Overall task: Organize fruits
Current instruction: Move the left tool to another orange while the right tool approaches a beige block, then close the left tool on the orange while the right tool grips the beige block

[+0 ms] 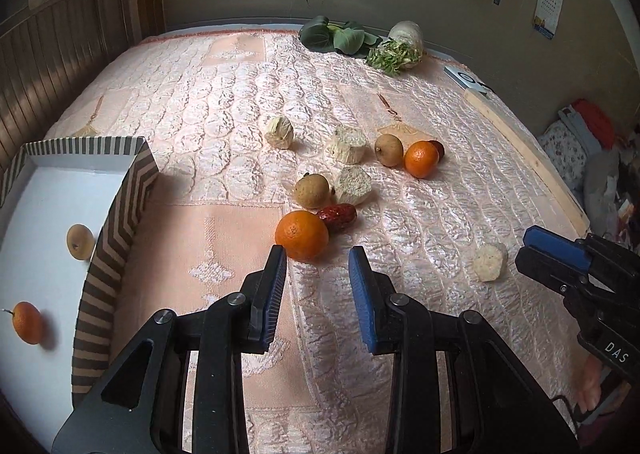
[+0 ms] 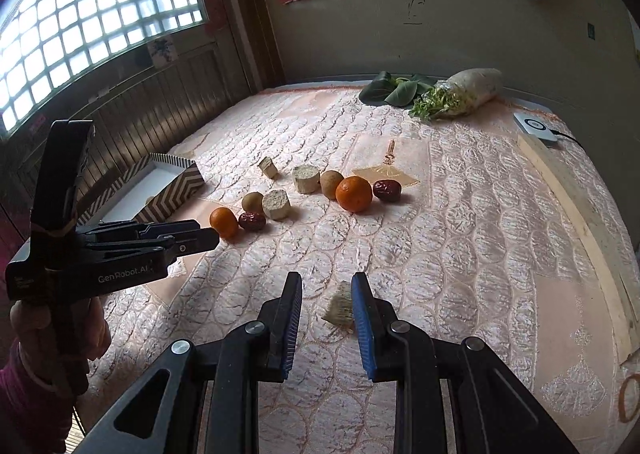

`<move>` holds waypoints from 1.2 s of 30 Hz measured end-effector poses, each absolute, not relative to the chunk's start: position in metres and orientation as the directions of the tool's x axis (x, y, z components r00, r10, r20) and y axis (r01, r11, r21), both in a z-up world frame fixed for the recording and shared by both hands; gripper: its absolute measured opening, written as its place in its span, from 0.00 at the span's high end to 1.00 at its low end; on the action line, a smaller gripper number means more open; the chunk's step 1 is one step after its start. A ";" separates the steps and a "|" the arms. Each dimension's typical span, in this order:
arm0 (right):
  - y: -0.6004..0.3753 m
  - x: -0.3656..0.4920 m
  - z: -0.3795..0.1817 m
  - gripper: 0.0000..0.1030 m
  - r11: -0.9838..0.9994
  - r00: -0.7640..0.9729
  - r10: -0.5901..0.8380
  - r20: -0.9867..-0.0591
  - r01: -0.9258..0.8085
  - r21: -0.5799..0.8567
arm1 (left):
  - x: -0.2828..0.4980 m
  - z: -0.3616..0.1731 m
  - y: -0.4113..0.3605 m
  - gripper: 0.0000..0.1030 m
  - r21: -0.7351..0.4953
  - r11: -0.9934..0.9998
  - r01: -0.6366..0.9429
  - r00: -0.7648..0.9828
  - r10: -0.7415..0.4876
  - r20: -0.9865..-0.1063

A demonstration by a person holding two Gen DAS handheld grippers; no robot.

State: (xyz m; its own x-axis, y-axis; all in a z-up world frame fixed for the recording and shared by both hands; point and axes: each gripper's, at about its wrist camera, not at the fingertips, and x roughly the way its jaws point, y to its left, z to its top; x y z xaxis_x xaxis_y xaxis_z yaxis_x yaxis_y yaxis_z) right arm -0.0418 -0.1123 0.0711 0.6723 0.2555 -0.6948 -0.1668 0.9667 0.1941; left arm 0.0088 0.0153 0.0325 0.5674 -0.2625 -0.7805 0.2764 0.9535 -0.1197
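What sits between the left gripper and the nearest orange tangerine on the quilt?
Nothing visible. The left gripper points at the round orange tangerine with bare pink quilted bedspread between; the dark red date lies behind it.

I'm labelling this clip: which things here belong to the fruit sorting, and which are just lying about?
Job:
striped cardboard box
orange mandarins
brown round longans
dark red jujubes

Lying about:
pale cut stalk chunks
green leafy vegetables
wooden plank
white charger pad

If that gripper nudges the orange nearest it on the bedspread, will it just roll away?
Probably a little: the round orange fruit looks free to roll, but the quilted pink bedspread is soft and bumpy, and the wrinkled red date touching it should block one side.
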 end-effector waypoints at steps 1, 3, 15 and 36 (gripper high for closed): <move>-0.111 -0.040 0.071 0.77 0.967 0.672 0.256 -0.695 -0.170 0.192 | 0.011 0.031 0.015 0.70 -0.116 0.954 0.277 0.565 -0.259 -0.783; -0.108 -0.038 0.072 0.77 0.965 0.671 0.263 -0.693 -0.175 0.197 | 0.015 0.029 0.015 0.70 -0.109 0.955 0.277 0.561 -0.252 -0.788; -0.109 -0.032 0.069 0.77 0.962 0.664 0.274 -0.696 -0.175 0.211 | 0.041 0.017 0.014 0.70 -0.065 0.965 0.255 0.562 -0.203 -0.802; -0.116 -0.035 0.048 0.71 0.964 0.588 0.265 -0.764 -0.188 0.189 | 0.047 0.013 0.015 0.70 -0.092 0.964 0.250 0.567 -0.223 -0.793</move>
